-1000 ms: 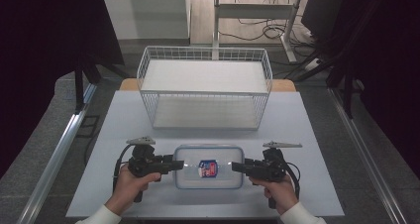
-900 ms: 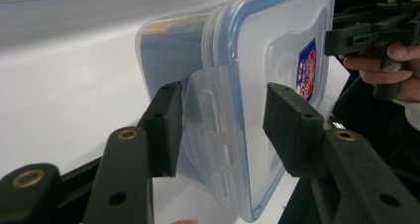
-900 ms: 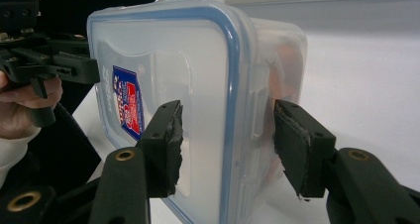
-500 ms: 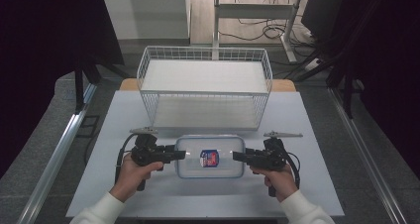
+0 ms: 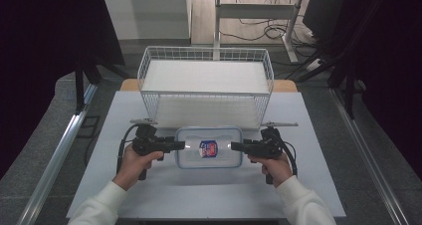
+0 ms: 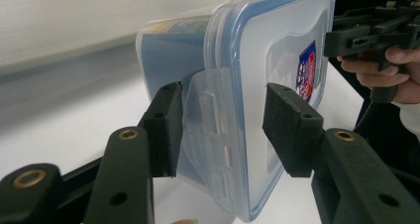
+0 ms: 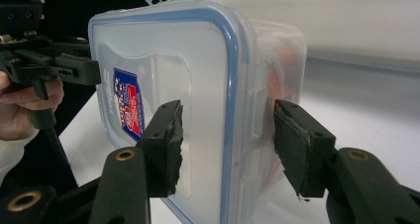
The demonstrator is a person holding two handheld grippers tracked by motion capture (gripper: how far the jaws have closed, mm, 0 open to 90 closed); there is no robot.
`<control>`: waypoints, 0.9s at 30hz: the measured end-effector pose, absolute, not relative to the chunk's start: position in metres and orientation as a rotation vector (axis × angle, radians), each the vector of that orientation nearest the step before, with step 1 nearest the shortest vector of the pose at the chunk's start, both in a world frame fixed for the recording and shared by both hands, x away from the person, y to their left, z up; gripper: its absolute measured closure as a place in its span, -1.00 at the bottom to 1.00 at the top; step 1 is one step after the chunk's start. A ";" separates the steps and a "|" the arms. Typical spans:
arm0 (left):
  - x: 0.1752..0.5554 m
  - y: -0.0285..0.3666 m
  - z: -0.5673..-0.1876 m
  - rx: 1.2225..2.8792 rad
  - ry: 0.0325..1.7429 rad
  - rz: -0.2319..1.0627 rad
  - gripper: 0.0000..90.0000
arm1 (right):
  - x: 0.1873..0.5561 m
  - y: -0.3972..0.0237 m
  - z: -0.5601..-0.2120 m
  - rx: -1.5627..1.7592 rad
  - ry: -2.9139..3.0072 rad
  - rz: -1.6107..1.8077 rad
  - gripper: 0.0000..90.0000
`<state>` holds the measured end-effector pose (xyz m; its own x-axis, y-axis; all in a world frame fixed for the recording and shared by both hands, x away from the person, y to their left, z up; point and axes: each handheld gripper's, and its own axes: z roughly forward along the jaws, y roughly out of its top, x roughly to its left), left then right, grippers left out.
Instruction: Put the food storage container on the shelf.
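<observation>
Since a second earlier, the lidded container (image 5: pixel 209 148) had been carried nearer the wire basket (image 5: pixel 206 85), lifted between both tongs. It was clamped at its ends by the half-open left gripper (image 5: pixel 180 146) and right gripper (image 5: pixel 236 146), just in front of the basket. Lifting looked done; placing inside the basket seemingly remained.

Red-blue label (image 5: pixel 208 148) on container lid (image 5: pixel 189 158), centre, slightly toward 9 o'clock; print too small and blurred, no wording legible.
</observation>
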<state>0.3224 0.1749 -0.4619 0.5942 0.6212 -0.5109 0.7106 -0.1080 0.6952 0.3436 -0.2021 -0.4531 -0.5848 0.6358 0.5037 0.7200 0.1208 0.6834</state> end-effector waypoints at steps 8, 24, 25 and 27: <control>0.345 0.180 -0.464 1.803 1.076 -0.108 0.14 | 0.363 -0.197 -0.455 -1.390 -2.286 -1.482 0.03; 0.390 0.188 -0.484 1.797 1.099 -0.128 0.14 | 0.407 -0.187 -0.469 -1.424 -2.279 -1.455 0.03; 0.391 0.187 -0.486 1.794 1.106 -0.130 0.14 | 0.409 -0.187 -0.471 -1.425 -2.279 -1.449 0.03; 0.393 0.187 -0.490 1.807 1.106 -0.139 0.13 | 0.411 -0.187 -0.475 -1.439 -2.277 -1.429 0.03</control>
